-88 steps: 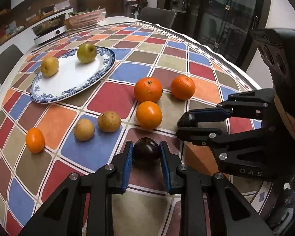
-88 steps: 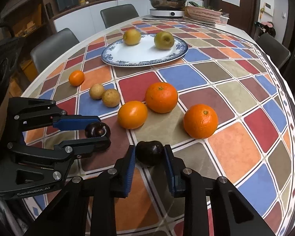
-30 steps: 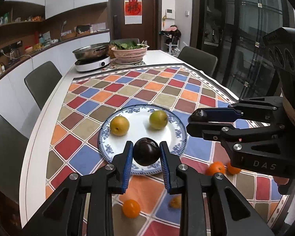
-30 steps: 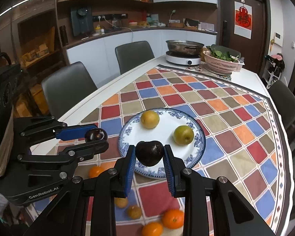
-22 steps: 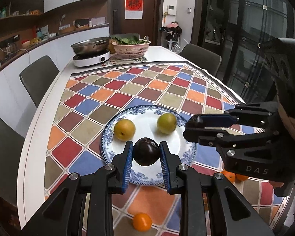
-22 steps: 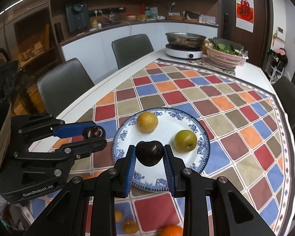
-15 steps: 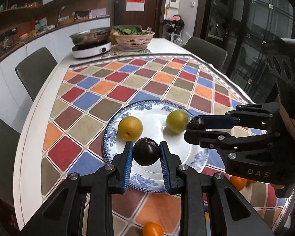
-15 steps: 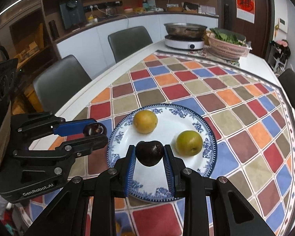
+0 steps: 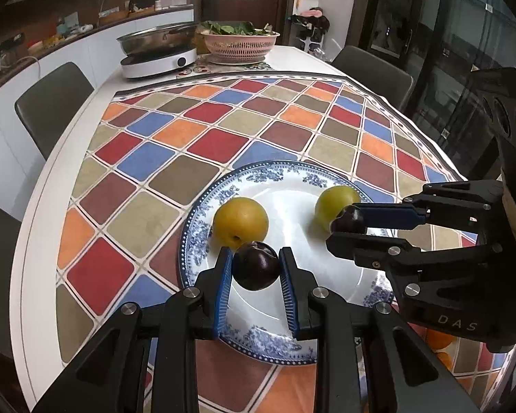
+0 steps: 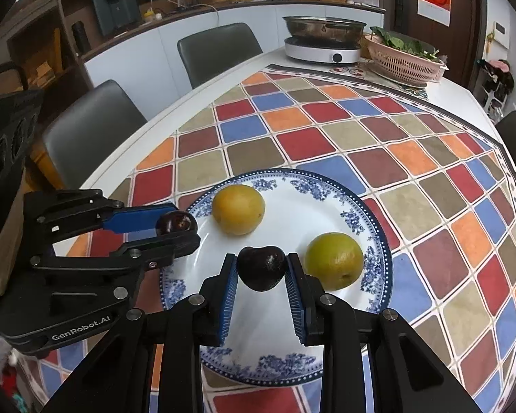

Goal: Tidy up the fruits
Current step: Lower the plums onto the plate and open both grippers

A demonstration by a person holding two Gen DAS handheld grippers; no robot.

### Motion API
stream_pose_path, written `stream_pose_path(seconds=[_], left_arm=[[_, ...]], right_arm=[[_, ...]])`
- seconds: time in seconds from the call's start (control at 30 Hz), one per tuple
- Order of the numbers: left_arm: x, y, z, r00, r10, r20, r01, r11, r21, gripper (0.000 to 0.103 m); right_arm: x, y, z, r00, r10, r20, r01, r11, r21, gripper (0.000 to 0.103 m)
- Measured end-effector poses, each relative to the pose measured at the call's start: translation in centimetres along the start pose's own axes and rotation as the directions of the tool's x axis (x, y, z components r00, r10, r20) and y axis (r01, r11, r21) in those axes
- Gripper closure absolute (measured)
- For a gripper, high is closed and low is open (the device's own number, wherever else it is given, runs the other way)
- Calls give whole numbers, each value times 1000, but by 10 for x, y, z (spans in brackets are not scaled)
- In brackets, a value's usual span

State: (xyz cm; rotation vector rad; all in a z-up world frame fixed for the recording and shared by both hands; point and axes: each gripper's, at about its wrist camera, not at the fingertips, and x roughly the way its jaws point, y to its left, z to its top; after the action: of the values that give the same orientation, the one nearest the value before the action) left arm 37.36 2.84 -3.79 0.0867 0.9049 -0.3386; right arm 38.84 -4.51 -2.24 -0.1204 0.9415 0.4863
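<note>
My left gripper (image 9: 256,270) is shut on a dark plum (image 9: 256,265) and holds it over the near left part of the blue-and-white plate (image 9: 326,340). My right gripper (image 10: 262,268) is shut on a second dark plum (image 10: 262,267) above the plate (image 10: 292,213). Each gripper shows in the other's view, the right one (image 9: 347,222) and the left one (image 10: 177,224), both over the plate's sides. A yellow fruit (image 9: 240,222) and a green-yellow fruit (image 9: 335,203) lie on the plate.
Oranges (image 9: 437,339) lie on the checked tablecloth (image 9: 203,137) behind the right gripper, mostly hidden. A hot-pot cooker (image 9: 158,53) and a pink basket of greens (image 9: 240,43) stand at the table's far end. Grey chairs (image 10: 86,134) surround the table.
Both grippers have lifted their plums off the cloth and carried them to the plate, then come lower and closer over it. The plate now fills the near view.
</note>
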Motion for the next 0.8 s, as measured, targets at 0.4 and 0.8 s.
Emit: stream_pose_path(seconds=[0.4, 0.8], left_arm=[[-12, -2, 3, 1000, 19, 16, -19, 1000, -5, 64], [-71, -25, -3, 990, 86, 114, -89, 996, 15, 56]], right_arm=[[-10, -7, 0, 999, -20, 27, 20, 1000, 24, 65], [-66, 1, -8, 991, -50, 124, 49, 999, 14, 65]])
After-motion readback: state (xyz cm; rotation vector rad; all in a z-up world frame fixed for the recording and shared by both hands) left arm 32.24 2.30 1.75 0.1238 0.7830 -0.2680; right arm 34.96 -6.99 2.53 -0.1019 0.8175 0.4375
